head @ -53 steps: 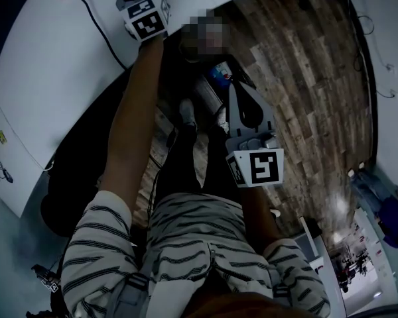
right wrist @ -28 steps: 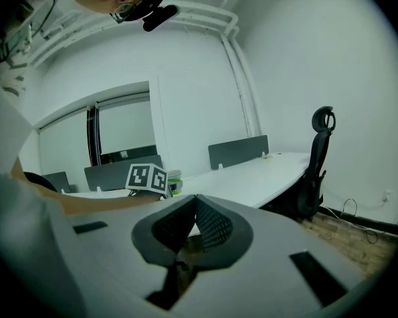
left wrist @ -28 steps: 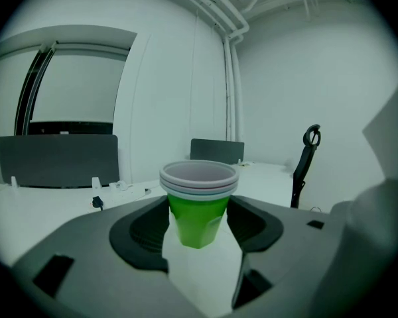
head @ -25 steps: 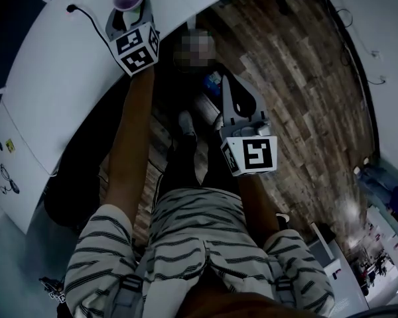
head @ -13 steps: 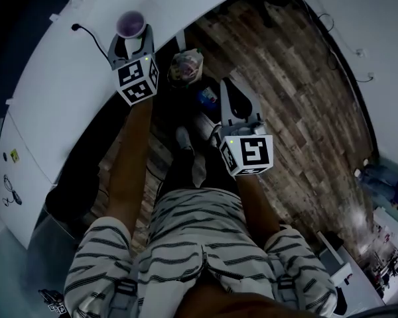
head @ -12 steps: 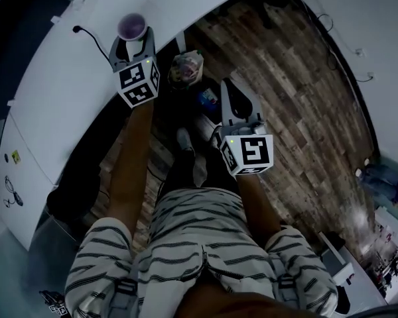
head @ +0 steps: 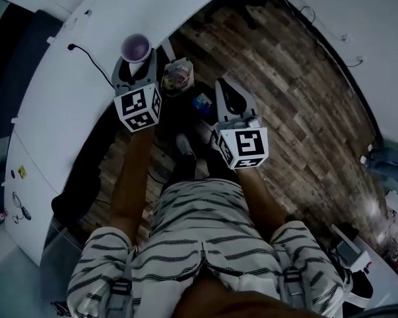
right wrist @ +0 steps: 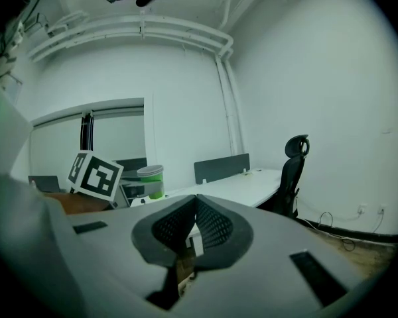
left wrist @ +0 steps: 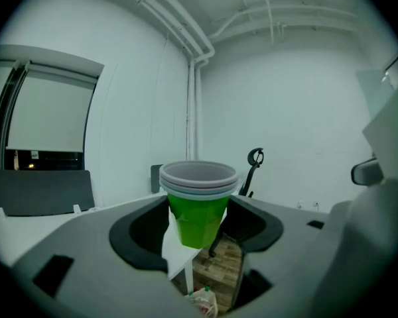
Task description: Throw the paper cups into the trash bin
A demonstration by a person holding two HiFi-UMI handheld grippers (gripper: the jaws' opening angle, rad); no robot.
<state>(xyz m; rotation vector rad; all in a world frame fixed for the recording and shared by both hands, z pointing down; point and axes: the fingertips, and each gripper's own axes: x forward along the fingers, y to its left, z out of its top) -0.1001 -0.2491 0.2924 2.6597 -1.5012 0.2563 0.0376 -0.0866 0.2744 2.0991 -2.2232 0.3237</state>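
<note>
A stack of paper cups [left wrist: 197,203], green with pale rims, stands upright between the jaws of my left gripper [left wrist: 198,229], which is shut on it. From the head view the cups [head: 136,46] show a purple inside and hang at the edge of the white table [head: 60,98], held by the left gripper [head: 136,63]. Just right of them and lower, the trash bin [head: 177,75] sits on the floor with crumpled rubbish in its bag; the bag [left wrist: 203,303] also shows below the cups. My right gripper [head: 224,88] [right wrist: 196,202] is shut and holds nothing, right of the bin.
A black cable [head: 93,61] runs over the table. Wood-plank floor [head: 298,78] spreads to the right. A white desk [right wrist: 242,183] with a grey divider and a black office chair [right wrist: 293,171] stand ahead of the right gripper. The person's legs are below.
The left gripper with the cups has come from over the table to its edge, close beside the bin. The bin has come into plain sight. The right gripper stays shut.
</note>
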